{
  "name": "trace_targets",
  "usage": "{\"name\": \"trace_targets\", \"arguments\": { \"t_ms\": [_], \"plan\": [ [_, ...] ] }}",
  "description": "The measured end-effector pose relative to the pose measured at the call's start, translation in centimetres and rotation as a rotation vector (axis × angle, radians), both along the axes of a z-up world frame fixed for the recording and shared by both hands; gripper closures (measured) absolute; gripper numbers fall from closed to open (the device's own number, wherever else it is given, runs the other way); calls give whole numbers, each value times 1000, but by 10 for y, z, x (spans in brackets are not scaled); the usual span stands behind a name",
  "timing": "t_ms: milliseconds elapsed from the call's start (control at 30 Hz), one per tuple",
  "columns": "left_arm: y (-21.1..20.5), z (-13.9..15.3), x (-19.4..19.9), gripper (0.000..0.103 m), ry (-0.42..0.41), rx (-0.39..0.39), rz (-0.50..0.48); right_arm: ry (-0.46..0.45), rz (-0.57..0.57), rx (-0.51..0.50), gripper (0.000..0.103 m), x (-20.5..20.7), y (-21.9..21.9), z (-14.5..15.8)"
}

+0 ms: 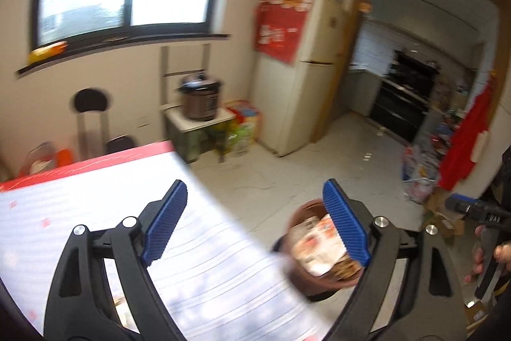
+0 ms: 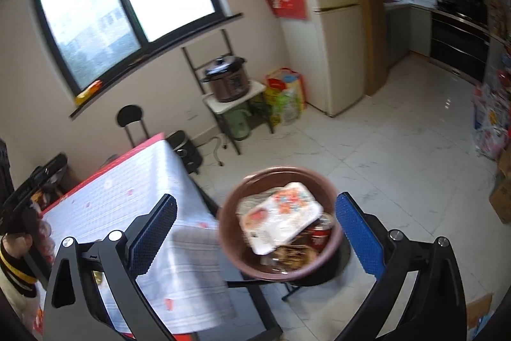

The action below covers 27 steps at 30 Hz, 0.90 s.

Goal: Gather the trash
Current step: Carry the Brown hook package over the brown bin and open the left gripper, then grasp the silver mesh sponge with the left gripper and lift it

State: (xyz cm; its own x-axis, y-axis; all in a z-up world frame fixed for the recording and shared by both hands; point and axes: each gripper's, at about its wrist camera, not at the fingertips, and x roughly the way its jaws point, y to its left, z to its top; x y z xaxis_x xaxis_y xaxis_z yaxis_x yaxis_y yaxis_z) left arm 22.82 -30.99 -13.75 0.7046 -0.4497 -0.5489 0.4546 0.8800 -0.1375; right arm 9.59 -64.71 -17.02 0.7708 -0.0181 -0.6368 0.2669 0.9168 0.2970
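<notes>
A brown round trash bin (image 2: 281, 221) stands on a dark stool beside the table's corner. It holds a white printed wrapper (image 2: 281, 214), a red can (image 2: 321, 234) and other scraps. My right gripper (image 2: 255, 232) is open and empty, held above the bin with the bin between its blue pads. My left gripper (image 1: 255, 226) is open and empty over the table's edge; the bin (image 1: 319, 248) shows partly behind its right finger. The right gripper (image 1: 472, 210) shows at the right edge of the left wrist view.
The table (image 2: 134, 200) has a white striped cloth with a red border. A chair (image 2: 131, 120), a rice cooker (image 2: 228, 79) on a small rack, a cream fridge (image 2: 329, 21) and bags (image 2: 491, 123) stand around the tiled floor (image 2: 399, 165).
</notes>
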Motion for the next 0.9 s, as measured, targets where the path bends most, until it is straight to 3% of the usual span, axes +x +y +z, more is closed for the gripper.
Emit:
{"name": "trace_targets", "arguments": {
  "t_ms": [100,200,333,433,733,900],
  "plan": [
    [71,0,-12,17,15,36,103,18,52,46,5,21,39,-7],
    [147,-1,-27,17,48,32,233,45,173,49,5,46,90,-8],
    [237,-21,-51,17,138,10,405,54,269,52,5,70,155,-10],
    [282,-44,-70,17,193,-2,463,81,319,71,5,84,206,-20],
    [344,-139,-103,17,380,-35,434,159,438,36,5,92,334,-46],
    [347,-158,-92,17,411,15,250,193,413,45,5,84,362,-51]
  ]
}}
